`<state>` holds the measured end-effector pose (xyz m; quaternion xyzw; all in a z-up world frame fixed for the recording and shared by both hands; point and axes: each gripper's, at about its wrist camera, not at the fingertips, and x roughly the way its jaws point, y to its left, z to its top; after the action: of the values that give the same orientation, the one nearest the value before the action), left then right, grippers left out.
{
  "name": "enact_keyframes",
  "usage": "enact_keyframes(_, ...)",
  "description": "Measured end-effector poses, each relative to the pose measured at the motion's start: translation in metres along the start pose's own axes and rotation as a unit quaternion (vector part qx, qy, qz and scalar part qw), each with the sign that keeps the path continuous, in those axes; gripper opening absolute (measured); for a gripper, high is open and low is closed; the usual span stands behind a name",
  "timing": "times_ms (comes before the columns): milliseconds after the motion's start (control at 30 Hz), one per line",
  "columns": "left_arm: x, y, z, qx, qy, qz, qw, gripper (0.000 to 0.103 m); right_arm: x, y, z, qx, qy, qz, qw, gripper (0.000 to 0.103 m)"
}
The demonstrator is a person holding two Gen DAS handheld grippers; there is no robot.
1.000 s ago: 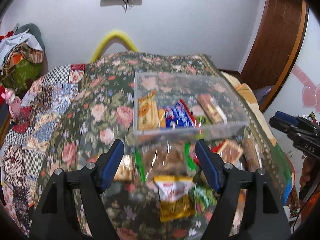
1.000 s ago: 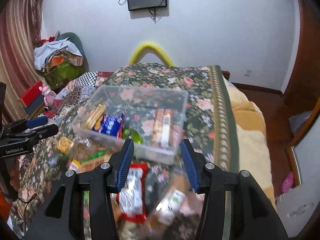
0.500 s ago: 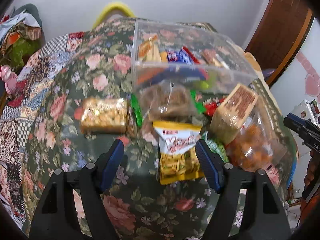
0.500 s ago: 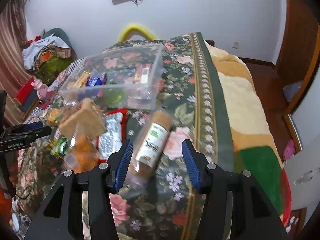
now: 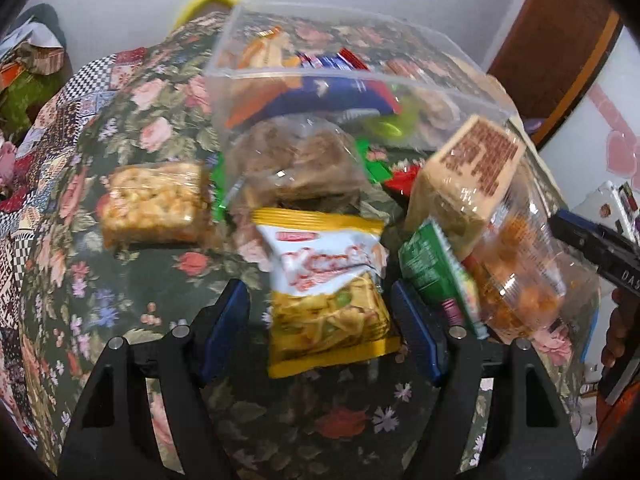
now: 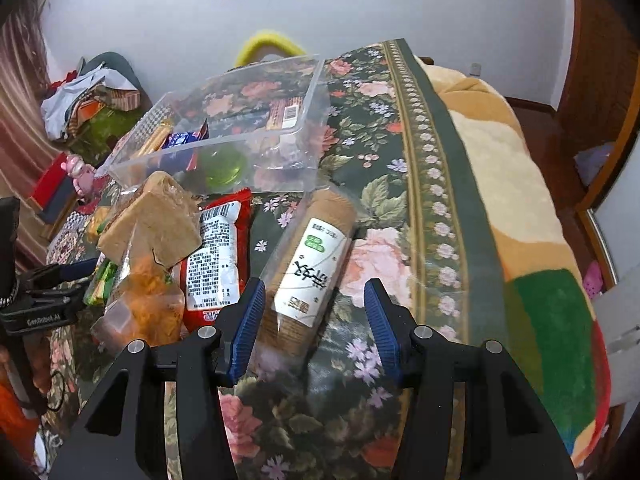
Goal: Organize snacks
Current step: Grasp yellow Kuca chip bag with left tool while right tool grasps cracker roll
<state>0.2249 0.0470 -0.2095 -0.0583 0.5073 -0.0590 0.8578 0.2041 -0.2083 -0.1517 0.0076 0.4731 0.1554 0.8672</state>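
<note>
A clear plastic bin [image 5: 328, 76] holding several snacks sits on the floral blanket; it also shows in the right wrist view [image 6: 244, 120]. My left gripper [image 5: 320, 320] is open, its jaws on either side of a yellow and white snack bag [image 5: 328, 292]. My right gripper [image 6: 314, 320] is open, its jaws around the near end of a tall biscuit roll with a white label [image 6: 310, 272]. A brown biscuit bag [image 5: 296, 164], a puffed rice bar [image 5: 154, 204], a green packet [image 5: 438, 276] and a clear bag of orange snacks [image 5: 516, 272] lie near the bin.
A red packet [image 6: 218, 252] lies left of the biscuit roll. A tan block pack [image 6: 154, 220] leans on the orange snack bag [image 6: 144, 300]. The blanket's edge and a cream quilt [image 6: 516, 184] lie to the right. Clothes [image 6: 88, 96] are piled at the far left.
Both grippers have moved down and forward toward the snacks. The yellow bag now lies between the left jaws and the biscuit roll between the right jaws. Both stay open.
</note>
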Motion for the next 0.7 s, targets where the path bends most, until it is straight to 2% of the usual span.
enact_keyframes(67,0.009,-0.001,-0.001,0.002,0.009,0.002,1.0,0.074,0.004,0.002,0.002,-0.003,-0.001,0.003,1.0,0.048)
enact_keyframes(267,0.012,0.0,-0.002,-0.005,-0.012,0.004,0.9999,0.076,0.022,0.004,0.007,0.006,0.02,0.022,1.0,0.048)
enact_keyframes(333,0.013,0.0,-0.003,-0.006,-0.016,0.003,0.9998,0.076,0.029,0.005,0.006,0.006,0.026,0.015,1.0,0.051)
enact_keyframes(433,0.01,0.002,-0.005,-0.007,-0.027,0.002,0.9996,0.065,0.032,0.006,0.004,0.007,0.022,0.008,1.0,0.051)
enact_keyframes(500,0.008,0.005,-0.005,-0.007,-0.031,0.002,0.9995,0.053,0.03,0.003,0.004,0.012,0.019,0.007,1.0,0.047)
enact_keyframes(600,0.006,0.007,-0.005,-0.007,-0.034,-0.001,0.9994,0.05,0.027,-0.001,0.003,0.019,0.013,0.005,1.0,0.036)
enact_keyframes(700,0.004,0.005,-0.005,0.0,-0.036,0.003,0.9993,0.047,0.024,-0.001,0.004,0.02,0.011,0.003,1.0,0.033)
